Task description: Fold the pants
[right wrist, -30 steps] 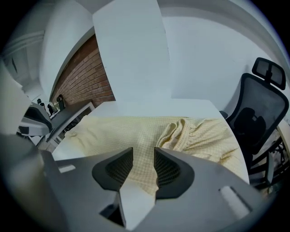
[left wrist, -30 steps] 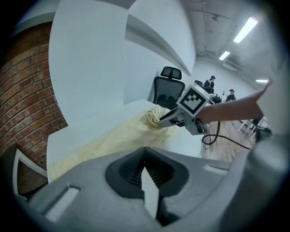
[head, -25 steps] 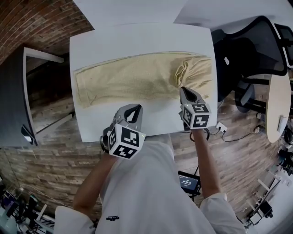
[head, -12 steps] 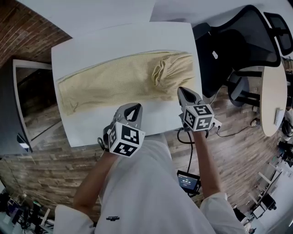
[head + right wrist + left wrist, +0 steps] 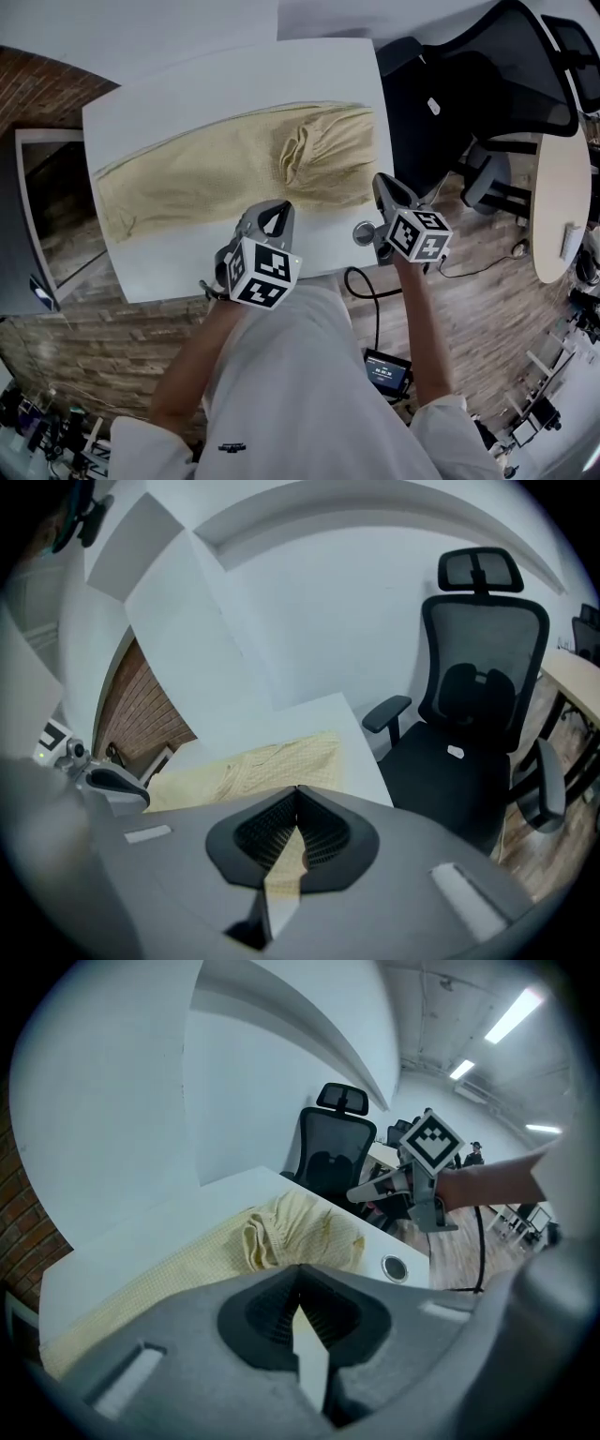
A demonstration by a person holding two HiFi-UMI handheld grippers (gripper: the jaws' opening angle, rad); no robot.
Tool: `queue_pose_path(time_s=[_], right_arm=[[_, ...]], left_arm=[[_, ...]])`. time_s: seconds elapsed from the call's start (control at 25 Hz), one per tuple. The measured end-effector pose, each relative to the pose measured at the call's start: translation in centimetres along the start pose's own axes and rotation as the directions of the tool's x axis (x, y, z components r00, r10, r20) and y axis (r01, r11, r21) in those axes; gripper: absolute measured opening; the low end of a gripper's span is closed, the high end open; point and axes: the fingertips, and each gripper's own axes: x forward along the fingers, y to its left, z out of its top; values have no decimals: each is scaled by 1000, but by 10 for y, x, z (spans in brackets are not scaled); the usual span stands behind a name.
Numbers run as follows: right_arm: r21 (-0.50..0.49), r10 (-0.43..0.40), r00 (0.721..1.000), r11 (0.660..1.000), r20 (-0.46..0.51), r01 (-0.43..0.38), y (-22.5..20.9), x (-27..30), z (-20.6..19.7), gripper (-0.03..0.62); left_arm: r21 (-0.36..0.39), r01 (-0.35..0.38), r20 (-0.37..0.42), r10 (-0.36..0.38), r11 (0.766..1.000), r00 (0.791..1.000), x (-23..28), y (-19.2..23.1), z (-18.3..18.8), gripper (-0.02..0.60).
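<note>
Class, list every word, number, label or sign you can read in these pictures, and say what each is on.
No text here is readable.
Screen on the floor: lit figures, too small to read.
Shirt: small dark mark, too small to read.
Chair: white tag, too small to read.
Cubes on the left gripper and right gripper: black-and-white squares, no words.
</note>
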Motion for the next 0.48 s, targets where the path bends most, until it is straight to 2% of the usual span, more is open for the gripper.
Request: queue_pose_path(time_s=[0.04,0.08,0.36,0.48], right_arm=[[29,14,1000,999,-3,-14,-6,3,1,18],[58,30,1000,998,-8,-30,-10,6,1,63],[171,114,992,980,-57,-102,-34,32,-2,155],[239,154,985,962,-74,-133,-39,40,-4,188]], left_arm=[[-6,-5,-1,5,1000,1000,6,0,3,3],[-12,-11,-3,11,1000,1000,12,0,5,3],[-47,-68,-24,67,997,997,52,2,16,3],[-52,-95,-51,92,994,994,67,4,14,3]])
